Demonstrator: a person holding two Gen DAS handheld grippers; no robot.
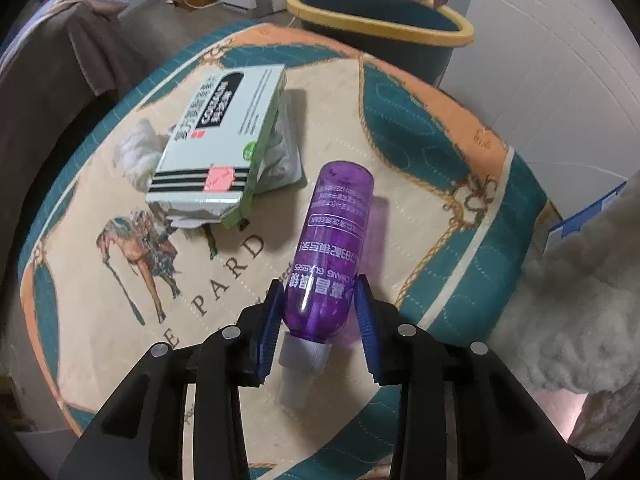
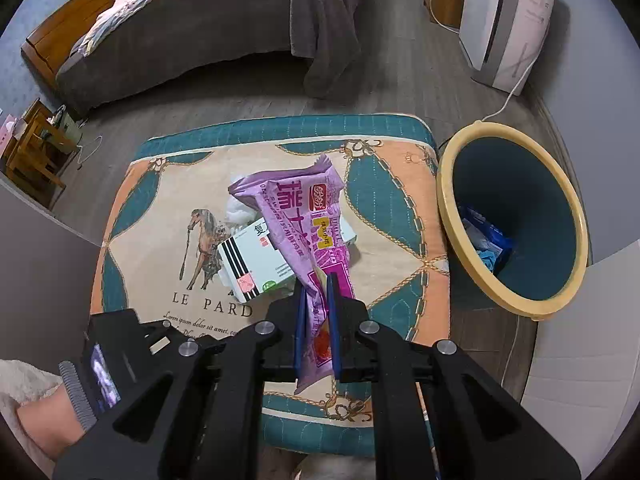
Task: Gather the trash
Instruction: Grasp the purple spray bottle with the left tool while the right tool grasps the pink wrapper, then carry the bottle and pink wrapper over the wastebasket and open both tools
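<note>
My left gripper (image 1: pixel 318 294) is shut on a purple plastic bottle (image 1: pixel 332 248), gripping its lower body near the white cap, above the patterned cushion (image 1: pixel 420 128). A white and green box (image 1: pixel 224 140) lies on crumpled white tissue (image 1: pixel 134 152) and other wrappers. My right gripper (image 2: pixel 316 284) is shut on a purple snack wrapper (image 2: pixel 304 216), held above the box (image 2: pixel 256 260). The dark bin with a yellow rim (image 2: pixel 512 220) stands right of the cushion, with blue trash inside; it also shows at the far edge in the left wrist view (image 1: pixel 380 12).
The cushion (image 2: pixel 152 200) sits on a wood floor. A bed with a grey blanket (image 2: pixel 192 28) is behind, a white appliance (image 2: pixel 508 20) with a cord at the back right. A fluffy white sleeve (image 1: pixel 580 300) is on the right.
</note>
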